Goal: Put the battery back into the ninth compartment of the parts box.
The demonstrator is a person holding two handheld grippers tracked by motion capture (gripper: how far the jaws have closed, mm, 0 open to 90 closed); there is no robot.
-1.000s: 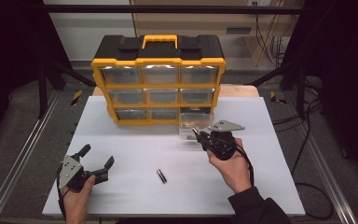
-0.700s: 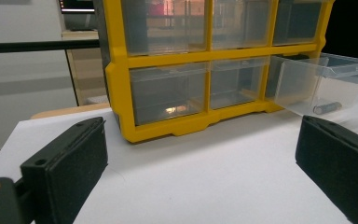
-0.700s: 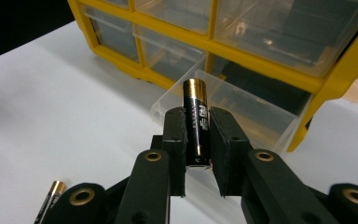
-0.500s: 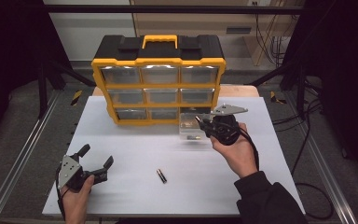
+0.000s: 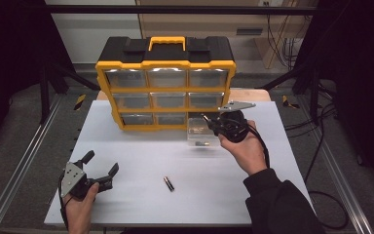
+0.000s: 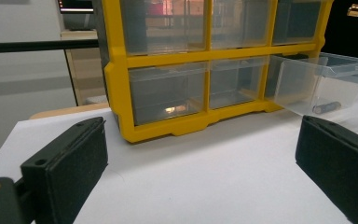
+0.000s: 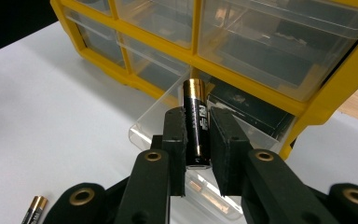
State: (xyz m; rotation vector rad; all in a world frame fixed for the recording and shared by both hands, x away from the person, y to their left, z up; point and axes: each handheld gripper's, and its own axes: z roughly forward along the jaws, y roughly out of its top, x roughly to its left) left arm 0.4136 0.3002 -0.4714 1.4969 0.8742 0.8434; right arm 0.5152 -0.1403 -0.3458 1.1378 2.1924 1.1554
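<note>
Right gripper [image 7: 198,135] clamped on a battery [image 7: 196,123]: black body, gold top end, pinched mid-body between the two pads. Cell stands upright along the jaws, gold cap poking out past the fingertips, bottom end sunk between them. Light print runs down the casing; too small and blurred to read, no brand legible.

The held battery hangs over the pulled-out clear drawer [image 7: 168,116] at the bottom right of the yellow-and-black organizer [image 5: 165,83]. In the left gripper view that drawer [image 6: 319,84] already has one cell [image 6: 326,108] lying on its floor near the front wall.

Another battery [image 5: 168,183], same black and gold, lies flat on the white table [image 5: 141,151], between the two hands and well apart from both grippers.

Left gripper [image 5: 97,168] rests at the near left of the table, jaws spread wide, nothing between them.
</note>
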